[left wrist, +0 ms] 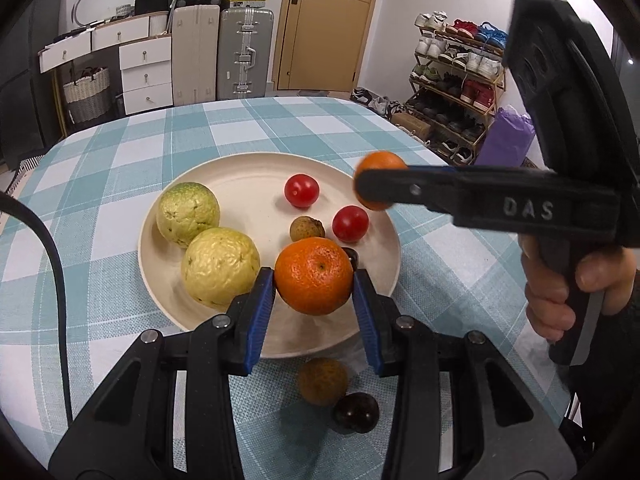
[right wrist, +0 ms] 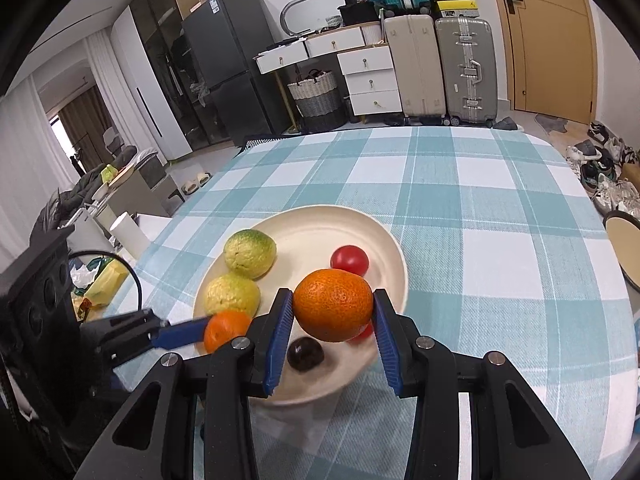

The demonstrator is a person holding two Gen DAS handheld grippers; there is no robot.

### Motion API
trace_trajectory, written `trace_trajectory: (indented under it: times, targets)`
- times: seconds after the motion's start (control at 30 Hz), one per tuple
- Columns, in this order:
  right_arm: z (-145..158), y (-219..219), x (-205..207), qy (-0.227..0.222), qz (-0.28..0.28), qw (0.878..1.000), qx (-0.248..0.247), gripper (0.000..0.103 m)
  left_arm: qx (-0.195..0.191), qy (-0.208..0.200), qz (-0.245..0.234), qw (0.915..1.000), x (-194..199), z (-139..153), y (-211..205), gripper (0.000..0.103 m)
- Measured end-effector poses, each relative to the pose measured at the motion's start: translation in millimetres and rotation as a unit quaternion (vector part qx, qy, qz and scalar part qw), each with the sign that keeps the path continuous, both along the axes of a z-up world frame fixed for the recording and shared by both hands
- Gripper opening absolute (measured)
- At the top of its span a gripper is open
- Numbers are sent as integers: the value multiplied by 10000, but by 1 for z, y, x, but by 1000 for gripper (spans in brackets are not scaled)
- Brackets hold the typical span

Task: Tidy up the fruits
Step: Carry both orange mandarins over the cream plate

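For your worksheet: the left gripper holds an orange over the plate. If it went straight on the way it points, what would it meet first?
Probably the small brown fruit on the plate, right beyond the orange held by the left gripper; depth is unclear, so it might pass above.

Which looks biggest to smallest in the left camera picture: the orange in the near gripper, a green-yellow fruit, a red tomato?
1. Green-yellow fruit and held orange: alike; the orange sits nearer, so unsure.
2. Red tomato: clearly smallest.
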State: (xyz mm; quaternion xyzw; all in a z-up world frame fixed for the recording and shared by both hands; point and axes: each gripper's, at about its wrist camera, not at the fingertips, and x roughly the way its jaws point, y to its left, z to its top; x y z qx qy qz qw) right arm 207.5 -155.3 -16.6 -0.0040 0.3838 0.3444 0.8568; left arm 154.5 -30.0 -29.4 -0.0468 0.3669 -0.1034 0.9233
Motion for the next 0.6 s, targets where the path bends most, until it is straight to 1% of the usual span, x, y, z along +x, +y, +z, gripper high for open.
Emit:
trace_trajectory:
  times: [0.27, 0.43, 0.6]
  targets:
    - [-6, 37, 20, 101, 319, 9994, -95, 41, 169, 10, 34, 9999, 2, -6, -2, 37]
    - [-14, 54, 28, 258, 433, 9987, -96, 41, 35, 132, 26, 9999, 7, -10, 2, 37]
    - [-20, 65, 32, 314, 513, 9979, -235, 41, -46, 197, 52, 9998, 11, -13, 7, 37]
